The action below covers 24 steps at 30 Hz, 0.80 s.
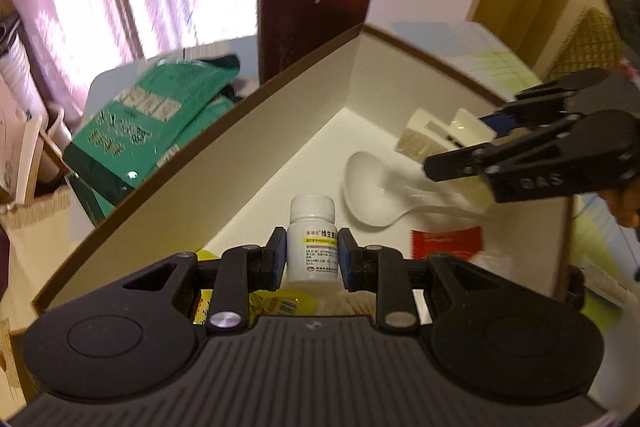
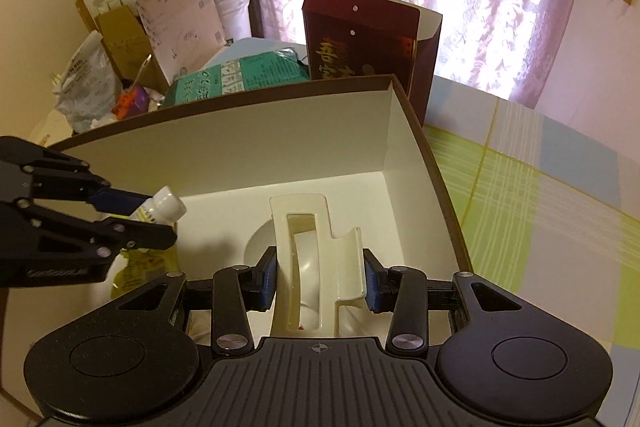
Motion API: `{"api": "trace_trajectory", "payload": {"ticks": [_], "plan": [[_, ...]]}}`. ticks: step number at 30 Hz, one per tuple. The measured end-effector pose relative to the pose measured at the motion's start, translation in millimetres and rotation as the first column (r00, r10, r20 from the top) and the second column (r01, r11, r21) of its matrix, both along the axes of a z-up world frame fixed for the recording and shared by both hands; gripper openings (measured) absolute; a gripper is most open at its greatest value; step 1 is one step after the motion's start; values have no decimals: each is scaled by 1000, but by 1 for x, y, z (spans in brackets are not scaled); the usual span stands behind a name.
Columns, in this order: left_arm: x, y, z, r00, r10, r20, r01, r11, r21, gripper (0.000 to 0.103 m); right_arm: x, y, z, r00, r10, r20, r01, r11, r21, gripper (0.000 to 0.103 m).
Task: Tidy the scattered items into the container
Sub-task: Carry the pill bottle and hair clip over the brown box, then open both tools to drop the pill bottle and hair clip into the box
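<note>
Both tongs over the open box (image 2: 404, 131), each loaded, pointing steeply down into it.

Left tongs (image 1: 312, 253): closed on a white pill bottle (image 1: 313, 247), pads on its label sides, cap pointing away. Ahead of them on the box floor lies a white spoon (image 1: 372, 195); right of them a red sachet (image 1: 446, 243); under them a yellow packet (image 1: 276, 301).

Right tongs (image 2: 320, 281): closed on a cream hair claw clip (image 2: 312, 259), pads against its 2 outer flanks. The spoon sits below it.

Risks, as judged:
- The 2 tongs are near each other; releasing together could make them knock.
- The bottle, dropped from height, may bounce or roll against the spoon.
- The clip is hollow and springy; an uneven grip could let it twist out before it is low enough.
</note>
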<state>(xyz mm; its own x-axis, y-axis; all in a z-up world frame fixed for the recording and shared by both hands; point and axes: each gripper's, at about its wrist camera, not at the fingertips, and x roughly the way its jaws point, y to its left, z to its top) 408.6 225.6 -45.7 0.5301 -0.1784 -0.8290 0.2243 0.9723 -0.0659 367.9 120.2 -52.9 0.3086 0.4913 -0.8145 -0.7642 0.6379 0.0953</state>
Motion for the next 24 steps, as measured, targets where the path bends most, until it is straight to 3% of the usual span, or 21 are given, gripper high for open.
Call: {"api": "trace_trajectory", "payload": {"ticks": [12,16,24], "plan": [[27,-1,-31,997,53,-64,-52,998,27,22,3,4,-5,998,48,27,-48,998,-32,44],[22,-1,-28,997,51,-60,-48,997,58,22,-1,3,-5,995,95,20,-94,995,-42,44],[7,11,-18,996,71,-63,-68,996,50,22,-14,10,-13,979,196,-52,-198,979,-47,44]]}}
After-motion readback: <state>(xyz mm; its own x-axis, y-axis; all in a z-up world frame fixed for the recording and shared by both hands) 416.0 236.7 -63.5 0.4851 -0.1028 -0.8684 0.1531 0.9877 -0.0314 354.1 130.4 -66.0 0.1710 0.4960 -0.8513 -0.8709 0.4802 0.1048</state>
